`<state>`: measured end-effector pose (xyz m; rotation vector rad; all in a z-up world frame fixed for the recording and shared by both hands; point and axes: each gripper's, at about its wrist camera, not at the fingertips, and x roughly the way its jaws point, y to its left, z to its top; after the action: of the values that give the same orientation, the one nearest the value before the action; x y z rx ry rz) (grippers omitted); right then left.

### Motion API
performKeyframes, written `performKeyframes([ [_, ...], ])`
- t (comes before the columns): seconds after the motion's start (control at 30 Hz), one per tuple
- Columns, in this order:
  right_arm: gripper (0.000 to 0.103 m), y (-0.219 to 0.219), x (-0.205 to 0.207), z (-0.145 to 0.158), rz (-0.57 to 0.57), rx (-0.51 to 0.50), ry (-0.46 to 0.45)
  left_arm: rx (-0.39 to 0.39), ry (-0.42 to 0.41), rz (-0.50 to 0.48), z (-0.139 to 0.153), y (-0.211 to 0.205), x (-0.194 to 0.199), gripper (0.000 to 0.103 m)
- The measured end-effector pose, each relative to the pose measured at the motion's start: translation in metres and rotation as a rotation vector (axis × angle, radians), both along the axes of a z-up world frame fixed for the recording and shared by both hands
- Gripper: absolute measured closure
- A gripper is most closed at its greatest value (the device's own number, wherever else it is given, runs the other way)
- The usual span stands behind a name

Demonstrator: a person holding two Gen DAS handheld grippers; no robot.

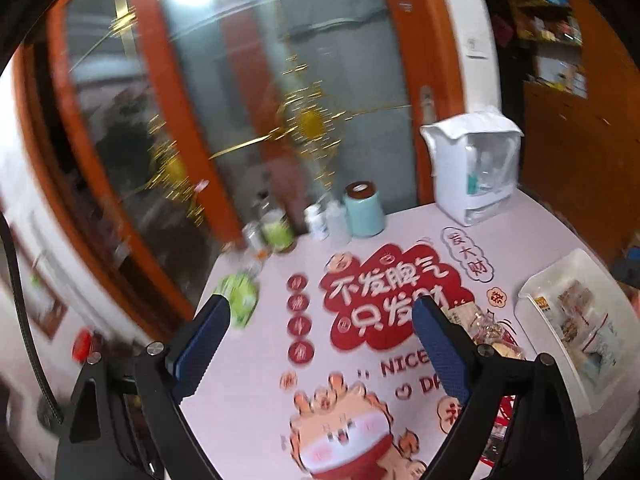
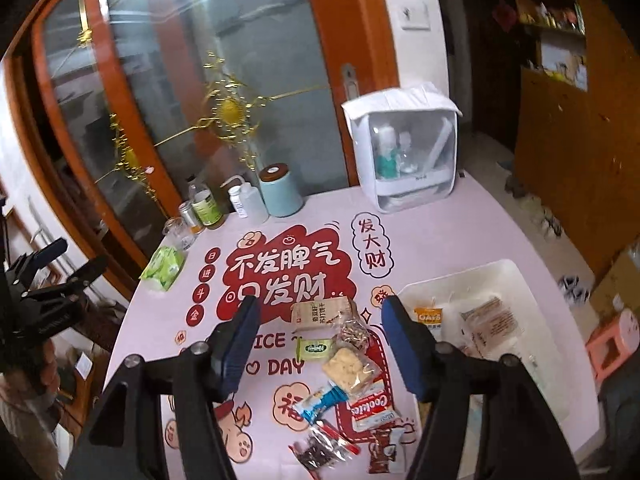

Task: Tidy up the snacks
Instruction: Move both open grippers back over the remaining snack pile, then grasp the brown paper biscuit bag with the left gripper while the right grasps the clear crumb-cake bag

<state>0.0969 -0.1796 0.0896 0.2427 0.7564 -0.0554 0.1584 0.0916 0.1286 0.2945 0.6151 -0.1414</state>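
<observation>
Several snack packets lie in a loose pile on the pink printed tablecloth [image 2: 420, 240]: a beige cracker packet [image 2: 322, 314], a small green packet [image 2: 316, 348], a clear biscuit packet [image 2: 350, 368] and a red-and-white cookies packet [image 2: 372, 408]. To their right stands a white plastic bin [image 2: 500, 270] holding an oats packet [image 2: 430, 316] and a clear packet [image 2: 490, 322]. My right gripper [image 2: 322, 304] hangs open above the pile with nothing between its pads. Further left, my left gripper [image 1: 320, 304] is open and empty over the cloth. The bin [image 1: 560, 268] and part of the pile [image 1: 488, 328] show at its right.
A green wipes pack [image 2: 164, 268] lies near the table's left edge. Along the back stand a jar [image 2: 206, 206], white bottles [image 2: 244, 200], a teal canister [image 2: 280, 192] and a white covered box [image 2: 404, 152]. A glass door is behind; a pink stool [image 2: 612, 344] stands right.
</observation>
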Motion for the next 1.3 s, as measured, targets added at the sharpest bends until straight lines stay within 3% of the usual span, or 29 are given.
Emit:
performKeyframes([
  [0.17,0.039,0.001,0.03,-0.034,-0.052,-0.029,0.083,0.117,0.004,-0.186,-0.024,-0.042,0.057,0.006],
  [0.37,0.039,-0.005,0.06,-0.11,-0.079,0.066,0.213,0.202,0.16,-0.465,-0.106,-0.098,0.115,0.006],
  [0.6,0.039,0.009,0.078,-0.192,-0.013,0.041,0.329,0.329,0.306,-0.732,-0.206,-0.146,0.136,0.006],
  [0.73,0.023,0.018,0.084,-0.22,0.035,-0.076,0.381,0.363,0.355,-0.796,-0.246,-0.162,0.144,0.006],
  [0.97,0.022,0.027,0.098,-0.242,0.17,-0.191,0.427,0.395,0.466,-0.847,-0.293,-0.18,0.169,0.006],
  [1.3,0.023,0.042,0.105,-0.279,0.307,-0.287,0.551,0.359,0.588,-0.901,-0.319,-0.2,0.19,0.006],
])
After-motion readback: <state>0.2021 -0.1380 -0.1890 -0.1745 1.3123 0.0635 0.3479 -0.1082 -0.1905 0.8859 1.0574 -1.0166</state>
